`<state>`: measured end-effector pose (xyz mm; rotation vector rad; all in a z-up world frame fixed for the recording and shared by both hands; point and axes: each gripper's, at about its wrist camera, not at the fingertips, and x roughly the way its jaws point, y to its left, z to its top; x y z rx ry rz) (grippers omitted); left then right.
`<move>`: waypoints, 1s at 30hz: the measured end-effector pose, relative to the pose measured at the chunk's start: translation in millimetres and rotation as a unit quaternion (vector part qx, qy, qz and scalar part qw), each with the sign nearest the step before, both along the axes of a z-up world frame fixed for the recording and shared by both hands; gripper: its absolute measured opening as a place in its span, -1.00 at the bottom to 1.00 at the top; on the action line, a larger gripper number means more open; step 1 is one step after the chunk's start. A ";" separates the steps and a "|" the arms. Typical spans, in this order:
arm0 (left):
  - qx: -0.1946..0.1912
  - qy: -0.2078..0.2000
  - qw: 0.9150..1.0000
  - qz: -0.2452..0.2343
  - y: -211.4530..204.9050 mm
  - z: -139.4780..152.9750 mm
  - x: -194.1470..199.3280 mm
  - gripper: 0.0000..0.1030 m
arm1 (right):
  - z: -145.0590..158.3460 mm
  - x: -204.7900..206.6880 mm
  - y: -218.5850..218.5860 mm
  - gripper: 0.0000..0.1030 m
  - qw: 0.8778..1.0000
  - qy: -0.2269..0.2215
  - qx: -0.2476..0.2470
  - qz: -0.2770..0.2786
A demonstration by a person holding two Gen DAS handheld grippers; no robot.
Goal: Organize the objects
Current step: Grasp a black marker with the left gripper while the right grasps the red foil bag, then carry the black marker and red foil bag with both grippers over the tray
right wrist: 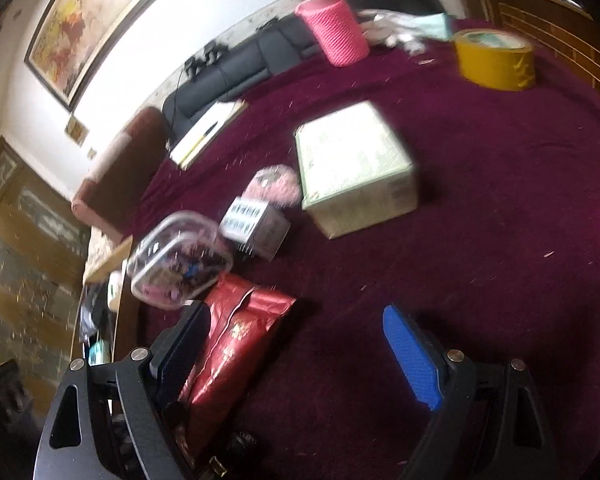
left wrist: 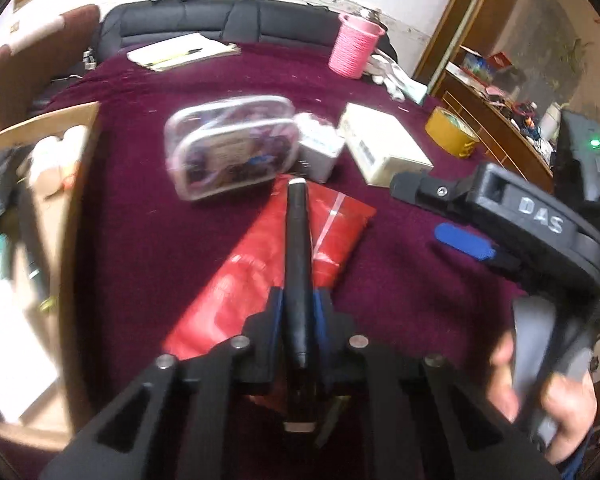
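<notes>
While left jaws clamp black pen (left wrist: 298,256), red packet (left wrist: 268,256) lies beneath.

Glossy red foil pouch (left wrist: 260,264), matt plush maroon cloth (left wrist: 400,292), clear plastic case (left wrist: 228,144)

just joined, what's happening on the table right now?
A person is tidying a cluttered maroon tablecloth with two hand-held grippers. The left hand-held gripper is shut on a slim black pen-like thing, held over a red foil packet. The right hand-held gripper is open, its jaws wide beside that packet, holding nothing. A clear pouch, a cream box, yellow tape and a pink cup lie beyond.
</notes>
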<state>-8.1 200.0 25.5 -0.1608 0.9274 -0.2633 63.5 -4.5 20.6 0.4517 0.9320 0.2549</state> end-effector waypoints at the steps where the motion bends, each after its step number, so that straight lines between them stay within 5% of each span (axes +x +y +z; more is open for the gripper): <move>1: 0.002 -0.008 1.000 0.005 5.9 2.1 -5.7 -0.72 | -2.5 -0.2 6.6 0.79 1.000 0.007 0.001 0.012; 12: -0.029 -0.047 0.998 0.036 71.8 20.9 -47.3 -0.72 | -4.7 -9.4 73.6 0.82 0.997 0.041 -0.054 0.035; 20: -0.027 -0.042 0.998 0.042 75.6 8.4 -55.6 -0.72 | -12.8 3.3 139.2 0.90 0.967 0.024 -0.238 0.083; 23: -0.025 -0.038 0.998 0.041 75.7 5.6 -56.0 -0.72 | -14.2 0.8 127.6 0.82 0.963 0.010 -0.243 0.119; 25: -0.021 -0.035 0.998 0.039 73.7 4.0 -54.6 -0.72 | -10.7 -1.9 114.1 0.53 0.963 0.008 -0.242 0.122; 30: -0.009 -0.023 0.999 0.032 62.1 -2.8 -47.3 -0.72 | -8.9 -2.2 68.3 0.35 0.979 0.011 -0.190 0.077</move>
